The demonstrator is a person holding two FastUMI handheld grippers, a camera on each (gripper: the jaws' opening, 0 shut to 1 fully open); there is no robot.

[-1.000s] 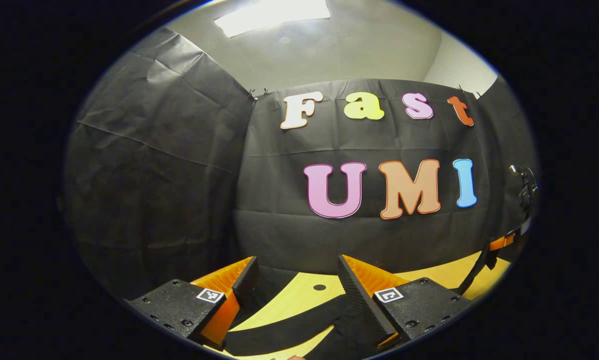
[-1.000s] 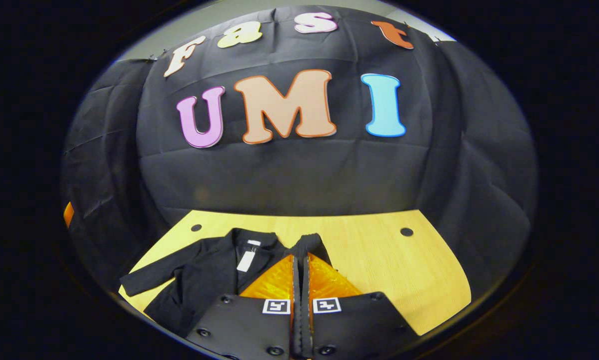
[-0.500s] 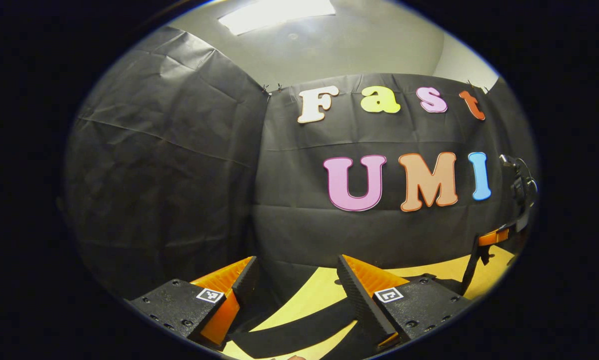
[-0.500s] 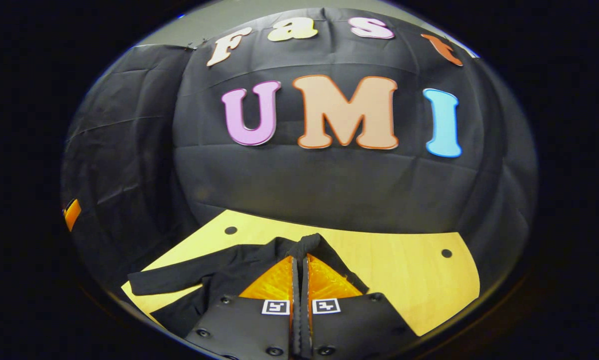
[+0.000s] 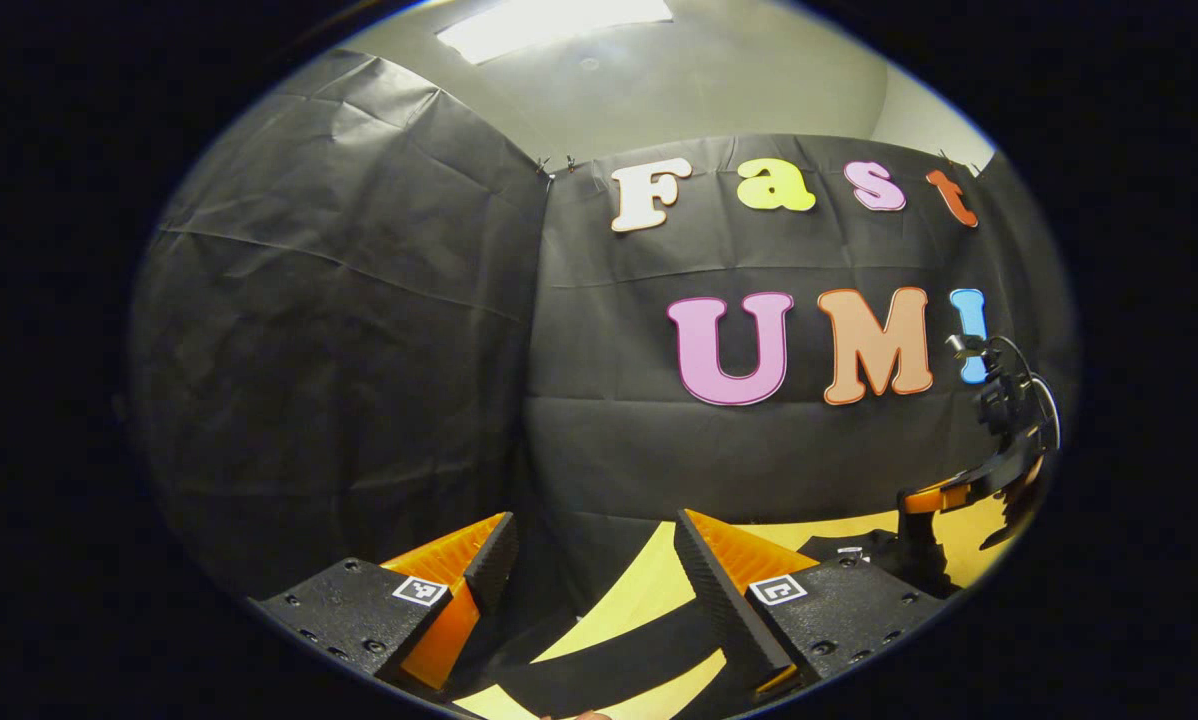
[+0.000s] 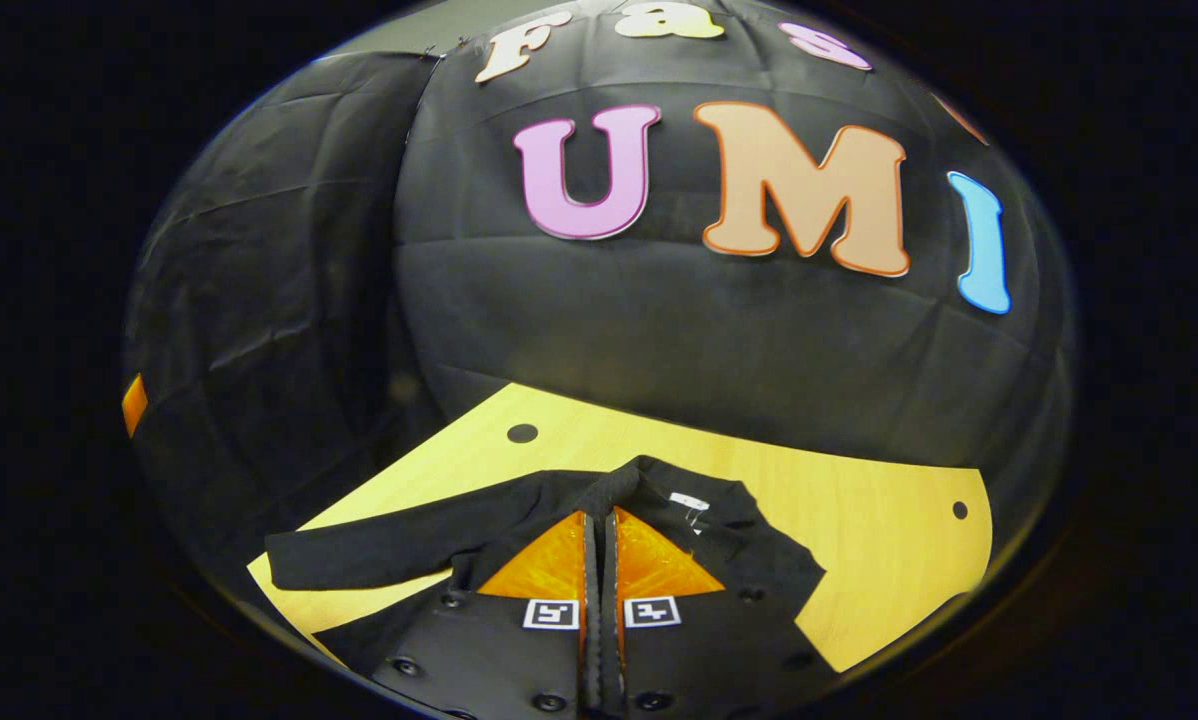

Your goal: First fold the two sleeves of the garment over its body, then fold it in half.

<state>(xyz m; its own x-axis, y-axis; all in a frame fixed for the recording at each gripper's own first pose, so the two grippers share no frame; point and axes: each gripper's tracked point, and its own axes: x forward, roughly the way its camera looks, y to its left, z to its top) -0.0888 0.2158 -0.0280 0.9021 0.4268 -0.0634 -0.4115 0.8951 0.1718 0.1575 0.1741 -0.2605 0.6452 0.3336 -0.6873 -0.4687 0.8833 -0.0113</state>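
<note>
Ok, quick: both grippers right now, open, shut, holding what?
Left gripper: open, holding nothing.
Right gripper: shut on the black garment's sleeve.

— What do we see of the garment (image 6: 659, 520)?
— We see a black jacket lying flat, a white label at its collar, one sleeve (image 6: 379, 550) stretched out sideways, the other pulled over its body.

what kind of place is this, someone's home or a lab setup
Most likely a staged recording booth, not a home: black cloth walls hung around a bare wooden table, a ceiling light panel overhead, and one black garment laid out.
</note>
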